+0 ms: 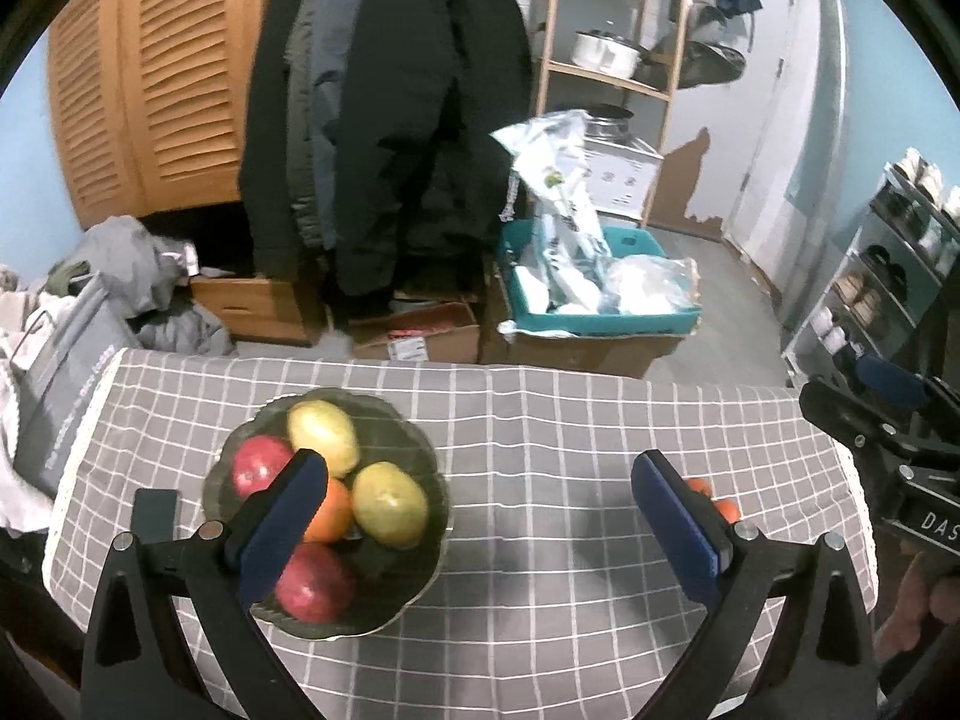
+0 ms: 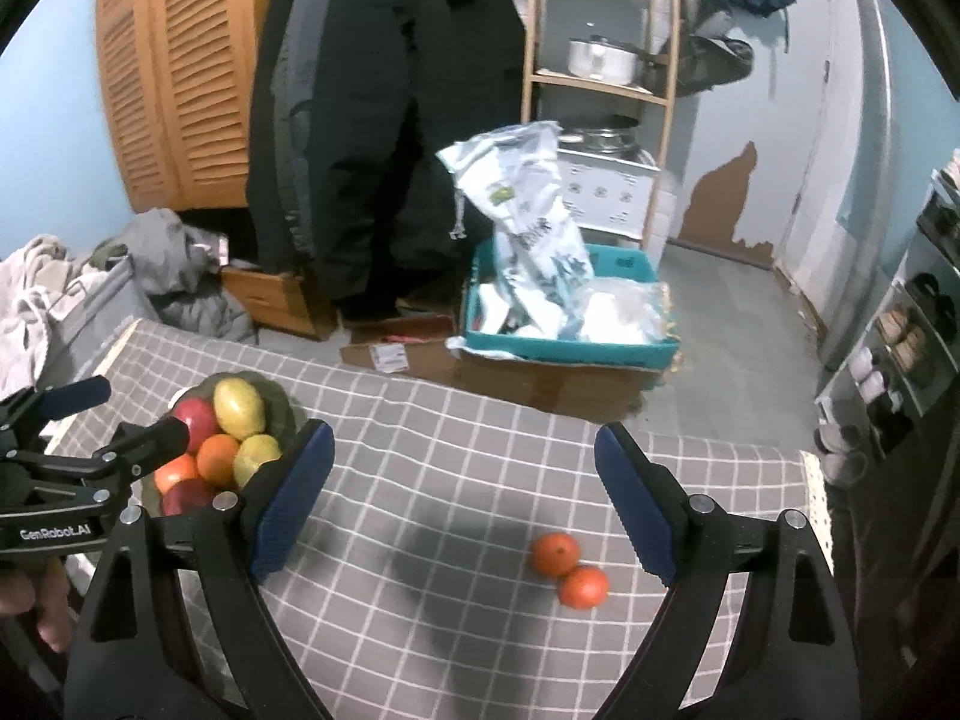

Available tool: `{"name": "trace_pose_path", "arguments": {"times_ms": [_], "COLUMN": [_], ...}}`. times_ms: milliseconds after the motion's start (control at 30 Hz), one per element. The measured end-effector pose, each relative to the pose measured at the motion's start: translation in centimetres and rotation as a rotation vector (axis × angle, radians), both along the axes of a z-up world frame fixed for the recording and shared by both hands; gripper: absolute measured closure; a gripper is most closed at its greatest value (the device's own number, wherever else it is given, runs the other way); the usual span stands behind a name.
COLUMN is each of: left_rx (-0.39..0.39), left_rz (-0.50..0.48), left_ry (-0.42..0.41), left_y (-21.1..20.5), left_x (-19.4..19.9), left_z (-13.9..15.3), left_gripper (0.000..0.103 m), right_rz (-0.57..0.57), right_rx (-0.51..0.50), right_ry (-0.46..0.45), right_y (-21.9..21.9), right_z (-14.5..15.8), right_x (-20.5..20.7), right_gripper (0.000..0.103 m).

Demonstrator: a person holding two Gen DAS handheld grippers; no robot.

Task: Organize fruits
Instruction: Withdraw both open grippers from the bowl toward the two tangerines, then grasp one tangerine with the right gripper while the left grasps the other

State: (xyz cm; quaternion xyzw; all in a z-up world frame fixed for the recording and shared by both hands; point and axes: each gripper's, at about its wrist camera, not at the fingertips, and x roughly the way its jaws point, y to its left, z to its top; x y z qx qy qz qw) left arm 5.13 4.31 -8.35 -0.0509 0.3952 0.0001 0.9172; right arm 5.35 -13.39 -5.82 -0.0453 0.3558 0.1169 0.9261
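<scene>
Left gripper [image 1: 480,516]: blue-padded fingers [image 1: 288,528] spread wide, nothing held; positioned above checked tablecloth [image 1: 540,600], left finger overlapping view of bowl.
Right gripper [image 2: 462,498]: fingers [image 2: 636,510] likewise spread wide, nothing held; raised over cloth.
Bowl [image 1: 420,462], dark glass: set on left part of cloth; loaded with two red apples [image 1: 258,465], two yellow-green fruits [image 1: 390,504], two oranges [image 2: 217,459].
Two loose oranges [image 2: 557,553]: lying on cloth, touching one another, well apart from bowl, seen between right fingers.
Teal crate [image 2: 630,354]: seen on floor beyond table.
</scene>
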Motion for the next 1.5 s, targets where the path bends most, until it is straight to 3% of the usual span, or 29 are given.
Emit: {"name": "trace_pose_path", "arguments": {"times_ms": [600, 1167, 1500], "left_rx": [0.009, 0.025, 0.057], "left_rz": [-0.124, -0.151, -0.166], "left_ry": [0.085, 0.216, 0.273], "left_y": [-7.2, -9.9, -11.1], "left_x": [2.6, 5.6, 6.4], "left_z": [-3.2, -10.2, -14.0], "left_gripper": [0.001, 0.001, 0.001], "right_rz": [-0.140, -0.187, -0.158], "right_rx": [0.020, 0.027, 0.002], "right_ry": [0.080, 0.286, 0.384], "right_y": [-8.1, -11.2, -10.9], "right_z": [-3.2, -12.8, -17.9], "right_x": [0.0, 2.7, 3.8], "right_gripper": [0.015, 0.015, 0.015]}}
